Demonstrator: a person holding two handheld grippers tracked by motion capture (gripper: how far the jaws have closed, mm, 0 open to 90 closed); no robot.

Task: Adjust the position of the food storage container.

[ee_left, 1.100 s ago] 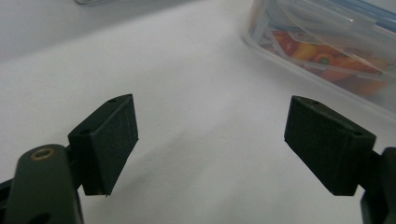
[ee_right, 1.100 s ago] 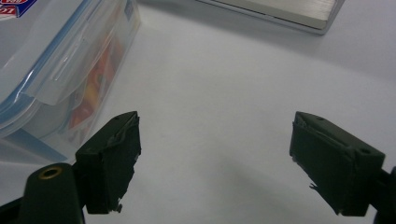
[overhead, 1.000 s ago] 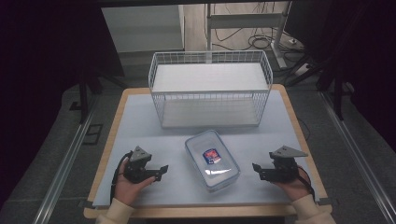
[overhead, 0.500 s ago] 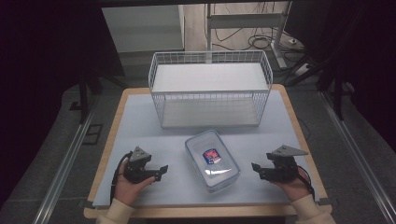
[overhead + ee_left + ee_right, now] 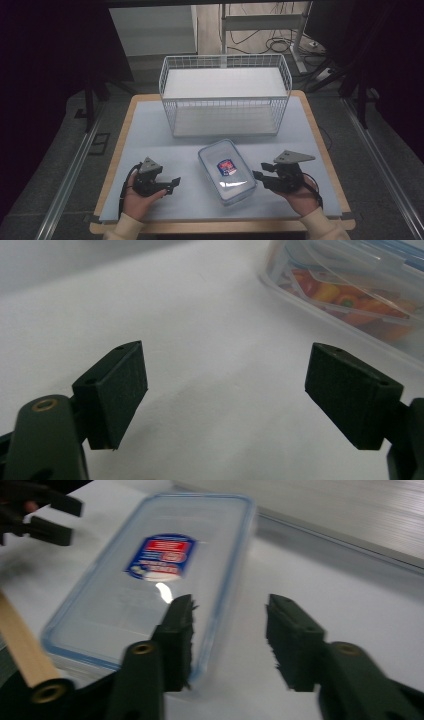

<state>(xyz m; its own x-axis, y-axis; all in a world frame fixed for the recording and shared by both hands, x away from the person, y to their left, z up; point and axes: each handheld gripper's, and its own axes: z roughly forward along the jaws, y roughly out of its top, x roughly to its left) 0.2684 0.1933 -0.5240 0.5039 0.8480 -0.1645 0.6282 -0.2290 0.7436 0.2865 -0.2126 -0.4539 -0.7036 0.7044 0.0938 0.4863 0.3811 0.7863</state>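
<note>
So the clear lidded container (image 5: 226,171) is parked on the counter (image 5: 150,150) between both grippers, long axis running away from the person, slightly slanted. The right gripper (image 5: 259,176) is held nearer, its jaws just narrowed to about half with nothing pinched, one over the container's near long edge. The left gripper (image 5: 172,184) is kept wide, empty, container off to its right.

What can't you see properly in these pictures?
- Label on the box: writing too small in the high view, blurred in the right gripper view.
- Food inside: cut off by the left gripper view's edge, hazy behind plastic.
- Right gripper: smeared by motion.
</note>
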